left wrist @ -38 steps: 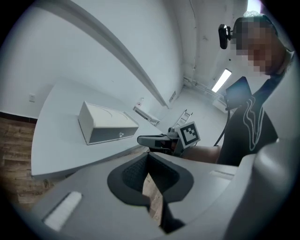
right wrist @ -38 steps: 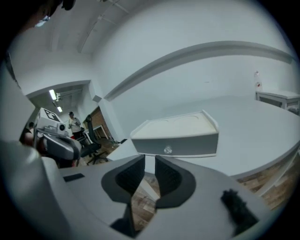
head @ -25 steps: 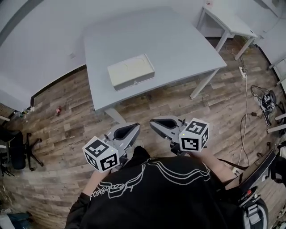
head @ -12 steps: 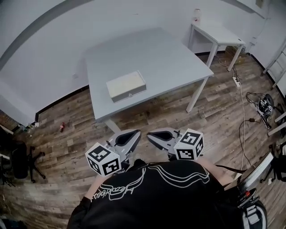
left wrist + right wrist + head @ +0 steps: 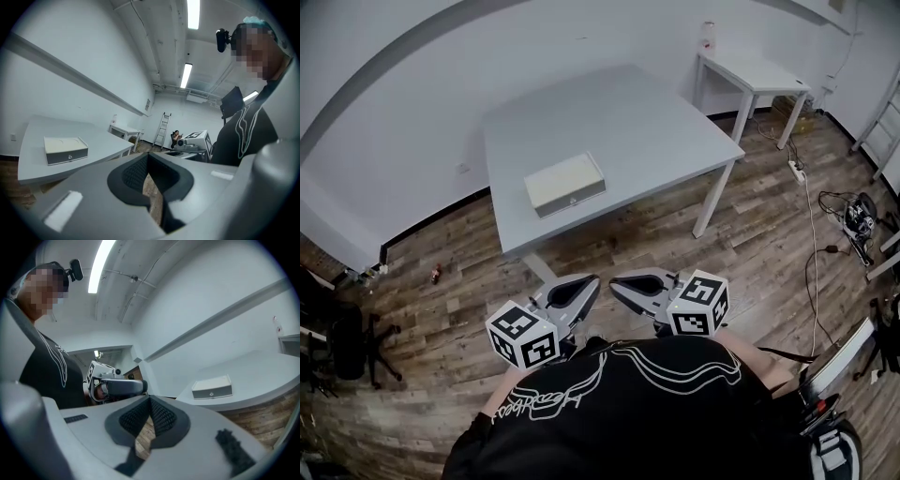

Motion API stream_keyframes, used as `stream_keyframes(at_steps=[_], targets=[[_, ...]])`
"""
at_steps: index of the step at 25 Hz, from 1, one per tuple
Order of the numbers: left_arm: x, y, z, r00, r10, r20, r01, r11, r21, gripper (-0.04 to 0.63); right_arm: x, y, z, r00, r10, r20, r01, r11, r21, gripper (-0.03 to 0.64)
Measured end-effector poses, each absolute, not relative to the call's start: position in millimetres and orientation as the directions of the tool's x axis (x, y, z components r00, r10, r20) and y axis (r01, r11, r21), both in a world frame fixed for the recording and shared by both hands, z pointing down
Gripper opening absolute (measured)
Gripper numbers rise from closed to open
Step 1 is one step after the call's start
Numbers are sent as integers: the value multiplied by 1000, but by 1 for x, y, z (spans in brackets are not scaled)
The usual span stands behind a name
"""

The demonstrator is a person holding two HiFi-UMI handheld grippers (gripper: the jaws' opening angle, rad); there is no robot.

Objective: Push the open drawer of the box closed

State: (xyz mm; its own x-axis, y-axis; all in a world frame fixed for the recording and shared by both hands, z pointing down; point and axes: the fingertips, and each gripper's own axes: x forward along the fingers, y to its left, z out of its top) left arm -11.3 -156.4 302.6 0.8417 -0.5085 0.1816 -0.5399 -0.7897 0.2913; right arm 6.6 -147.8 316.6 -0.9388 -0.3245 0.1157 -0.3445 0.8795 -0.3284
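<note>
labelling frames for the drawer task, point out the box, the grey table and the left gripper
box (image 5: 563,177), head view, on its pale top.
grey table (image 5: 628,117), head view, bare surface behind the box.
left gripper (image 5: 148,157), left gripper view, where its shut jaws meet.

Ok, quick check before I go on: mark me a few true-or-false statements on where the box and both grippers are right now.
1. The box sits on the grey table. True.
2. The left gripper is touching the box. False: it is held close to the person's body, over the floor and well short of the table.
3. The left gripper and the right gripper both have their jaws together, with nothing between them. True.
4. Several other things lie on the grey table beside the box. False: the box is the only thing on it.
</note>
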Motion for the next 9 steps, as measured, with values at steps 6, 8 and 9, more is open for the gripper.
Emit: stream_keyframes(at_steps=[6,8,9], targets=[[-6,-150,302,847,-497,191,-532,-796,288,8,13,-145,313,-934,-340,106,-356,876,-326,9],[-6,-147,303,847,-496,192,-531,-796,289,8,16,-142,313,-934,-344,99,-357,874,-331,8],[-6,-145,304,847,-495,192,-531,-796,290,8,17,-141,313,-933,-346,96,-357,872,-334,9]])
